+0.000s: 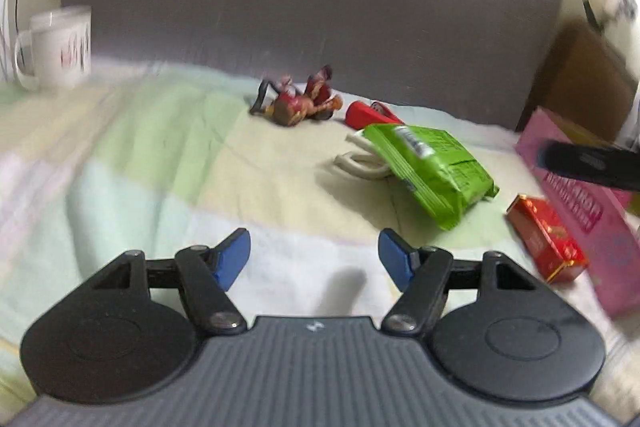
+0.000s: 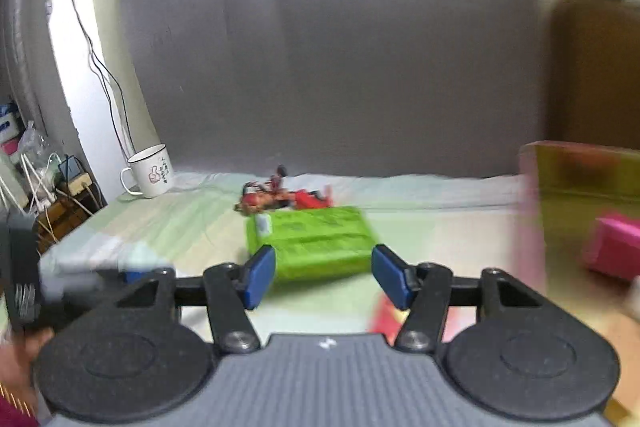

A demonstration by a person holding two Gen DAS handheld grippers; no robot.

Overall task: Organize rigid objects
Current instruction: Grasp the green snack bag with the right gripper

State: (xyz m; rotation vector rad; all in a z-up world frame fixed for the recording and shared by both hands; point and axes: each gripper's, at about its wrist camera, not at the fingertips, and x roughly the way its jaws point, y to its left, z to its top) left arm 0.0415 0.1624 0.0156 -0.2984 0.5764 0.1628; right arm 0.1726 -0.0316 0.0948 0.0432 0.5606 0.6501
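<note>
In the left wrist view my left gripper (image 1: pixel 314 255) is open over the pale striped cloth (image 1: pixel 160 163), with nothing between its blue pads. Ahead and to the right lie a green snack packet (image 1: pixel 432 167) on a white U-shaped piece (image 1: pixel 360 163), a toy figure (image 1: pixel 296 103), a red object (image 1: pixel 372 115) and a small red box (image 1: pixel 548 239). My right gripper (image 2: pixel 324 275) is open too. The green packet (image 2: pixel 316 239) lies just beyond its fingertips, and neither pad presses on it. The toy figure (image 2: pixel 264 197) lies behind the packet.
A white mug (image 1: pixel 56 47) (image 2: pixel 150 171) stands at the far left by the grey backrest (image 1: pixel 320 7). An open pink box (image 1: pixel 592 211) (image 2: pixel 532 227) sits at the right, with a dark bar (image 1: pixel 592 167) over it. Cables and clutter (image 2: pixel 48 179) lie off the left edge.
</note>
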